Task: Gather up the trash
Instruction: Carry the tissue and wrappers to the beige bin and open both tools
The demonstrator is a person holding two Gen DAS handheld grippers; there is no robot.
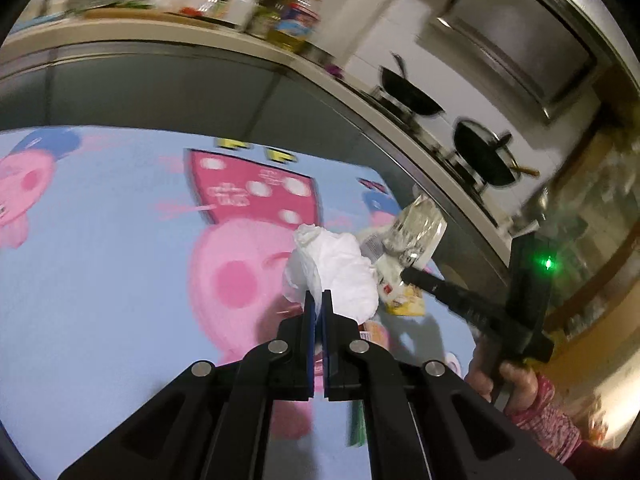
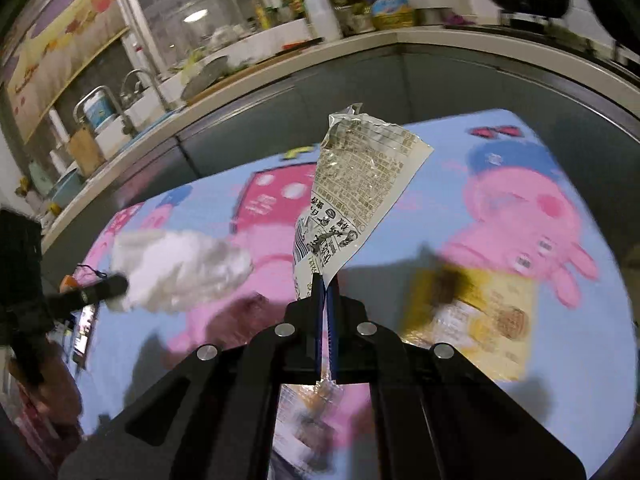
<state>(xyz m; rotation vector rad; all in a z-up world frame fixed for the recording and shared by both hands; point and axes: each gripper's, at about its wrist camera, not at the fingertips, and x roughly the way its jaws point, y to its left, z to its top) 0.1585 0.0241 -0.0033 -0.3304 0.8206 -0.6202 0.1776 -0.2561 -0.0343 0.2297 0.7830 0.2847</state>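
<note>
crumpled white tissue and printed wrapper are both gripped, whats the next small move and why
Probably carry both away toward a bin, which is not in view. The left gripper pinches the crumpled white tissue, and the right gripper pinches the printed plastic wrapper, both lifted above the blue cartoon tablecloth.

Dense black East Asian print covered the crinkled clear-and-white plastic wrapper (image 2: 360, 184), but motion blur left none of it legible.

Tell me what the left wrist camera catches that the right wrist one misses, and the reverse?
Only the left view shows the range hood above the stove. Only the right view shows the sink faucet and the yellow packet lying flat. Both show the left claw pinching a white tissue, the right claw pinching a crinkled wrapper, and the cartoon-pig tablecloth.
</note>
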